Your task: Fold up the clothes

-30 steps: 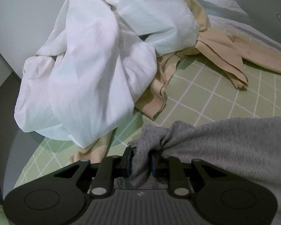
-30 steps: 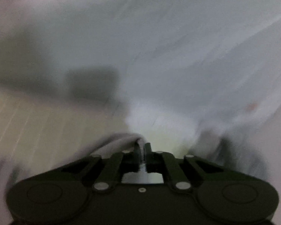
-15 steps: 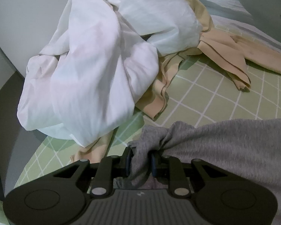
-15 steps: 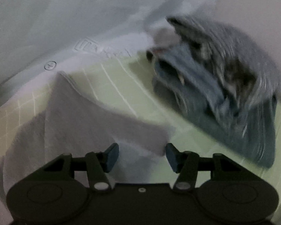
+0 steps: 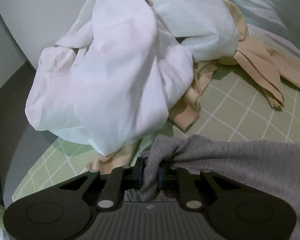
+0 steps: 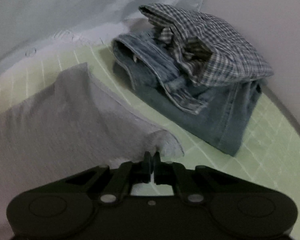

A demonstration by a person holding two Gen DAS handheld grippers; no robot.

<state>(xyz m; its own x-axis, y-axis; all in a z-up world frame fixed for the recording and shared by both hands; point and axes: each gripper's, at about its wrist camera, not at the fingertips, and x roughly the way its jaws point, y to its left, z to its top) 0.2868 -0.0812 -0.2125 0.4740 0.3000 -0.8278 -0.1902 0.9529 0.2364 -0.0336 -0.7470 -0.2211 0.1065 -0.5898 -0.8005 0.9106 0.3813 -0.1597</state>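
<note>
A grey garment (image 5: 240, 160) lies across the green checked bed sheet (image 5: 240, 104). My left gripper (image 5: 150, 175) is shut on a bunched corner of it at the bottom middle of the left wrist view. In the right wrist view the grey garment (image 6: 60, 120) spreads to the left, and my right gripper (image 6: 152, 168) is shut on its near right corner. The cloth stretches between the two grippers.
A heap of white cloth (image 5: 114, 66) over beige garments (image 5: 260, 70) lies ahead of my left gripper. A stack of folded jeans (image 6: 200, 110) with a checked shirt (image 6: 210, 44) on top sits right of the grey garment. A pale pillow (image 6: 70, 10) is behind.
My right gripper opened half a second ago and has now shut on the grey garment's right corner. My left gripper kept its hold and barely moved.
</note>
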